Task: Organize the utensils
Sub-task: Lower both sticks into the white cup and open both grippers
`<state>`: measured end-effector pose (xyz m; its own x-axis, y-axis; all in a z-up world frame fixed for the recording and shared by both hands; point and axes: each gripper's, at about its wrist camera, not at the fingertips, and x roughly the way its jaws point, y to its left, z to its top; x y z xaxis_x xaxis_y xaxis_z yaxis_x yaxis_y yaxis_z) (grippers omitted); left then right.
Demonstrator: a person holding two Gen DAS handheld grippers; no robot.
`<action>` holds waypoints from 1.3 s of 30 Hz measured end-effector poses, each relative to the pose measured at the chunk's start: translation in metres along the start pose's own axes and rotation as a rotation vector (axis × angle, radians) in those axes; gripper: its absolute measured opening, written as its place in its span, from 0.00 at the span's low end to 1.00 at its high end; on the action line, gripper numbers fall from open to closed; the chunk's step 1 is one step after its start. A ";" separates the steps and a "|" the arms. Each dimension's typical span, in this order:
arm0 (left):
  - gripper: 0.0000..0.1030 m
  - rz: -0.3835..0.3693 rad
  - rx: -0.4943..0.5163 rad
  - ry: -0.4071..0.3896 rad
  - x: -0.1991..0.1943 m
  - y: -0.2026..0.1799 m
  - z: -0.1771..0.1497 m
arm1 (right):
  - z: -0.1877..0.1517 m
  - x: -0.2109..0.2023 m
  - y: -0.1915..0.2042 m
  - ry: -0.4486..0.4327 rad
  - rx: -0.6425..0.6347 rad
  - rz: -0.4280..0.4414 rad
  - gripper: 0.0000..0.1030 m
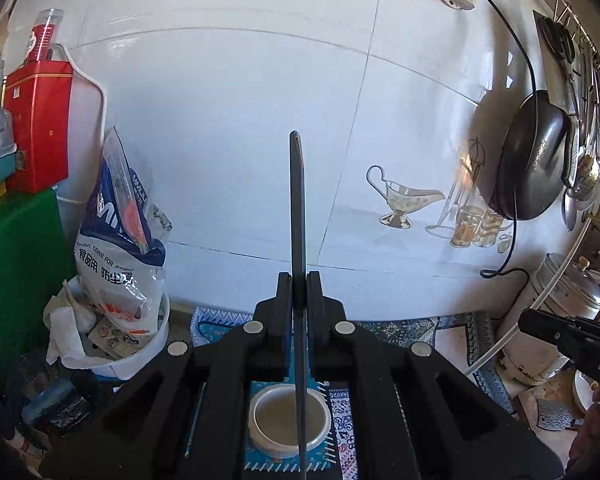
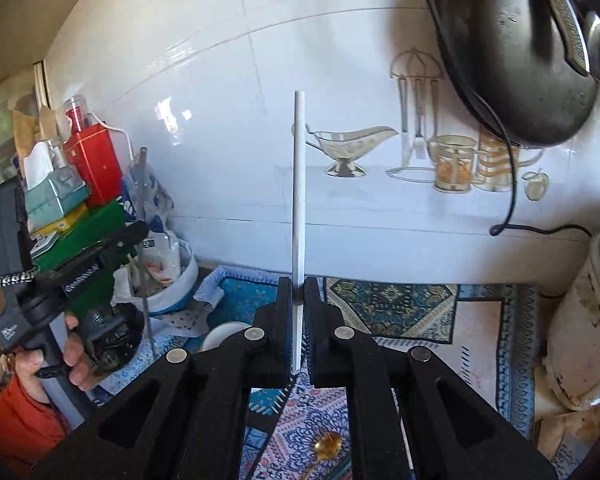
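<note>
My left gripper is shut on a dark grey flat utensil, held upright with its tip toward the tiled wall; its lower end hangs over a white cup on the patterned mat. My right gripper is shut on a white stick-like utensil, also upright. In the right wrist view the left gripper shows at the left with the grey utensil. A gold spoon lies on the mat below my right gripper.
A black pan and several utensils hang on a wall rack at right. A white bowl with a plastic bag, a red tin and a green box stand at left. White containers at right.
</note>
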<state>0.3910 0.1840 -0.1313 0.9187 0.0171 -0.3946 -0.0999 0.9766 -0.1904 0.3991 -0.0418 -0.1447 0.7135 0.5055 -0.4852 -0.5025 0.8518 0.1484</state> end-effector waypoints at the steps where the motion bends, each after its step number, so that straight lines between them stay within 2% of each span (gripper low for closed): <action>1: 0.05 0.006 0.005 0.001 0.006 0.001 0.000 | 0.001 0.005 0.004 0.002 -0.005 0.012 0.05; 9: 0.05 0.038 0.014 0.021 0.053 0.007 -0.010 | 0.005 0.058 0.032 0.055 -0.024 0.110 0.05; 14: 0.04 0.053 0.009 0.032 0.080 0.013 -0.023 | -0.005 0.096 0.037 0.125 -0.019 0.148 0.05; 21: 0.05 0.072 0.028 0.107 0.103 0.021 -0.052 | -0.024 0.134 0.032 0.240 0.008 0.177 0.05; 30: 0.04 0.053 0.032 0.228 0.100 0.026 -0.072 | -0.032 0.150 0.037 0.336 -0.020 0.172 0.06; 34: 0.04 0.033 0.040 0.270 0.093 0.023 -0.069 | -0.030 0.149 0.035 0.347 -0.024 0.170 0.06; 39: 0.04 0.006 0.063 0.278 0.073 0.015 -0.060 | -0.023 0.133 0.035 0.318 -0.046 0.153 0.06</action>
<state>0.4338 0.1871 -0.2172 0.7773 -0.0280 -0.6285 -0.0733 0.9882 -0.1346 0.4649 0.0521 -0.2232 0.4442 0.5524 -0.7053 -0.6184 0.7587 0.2048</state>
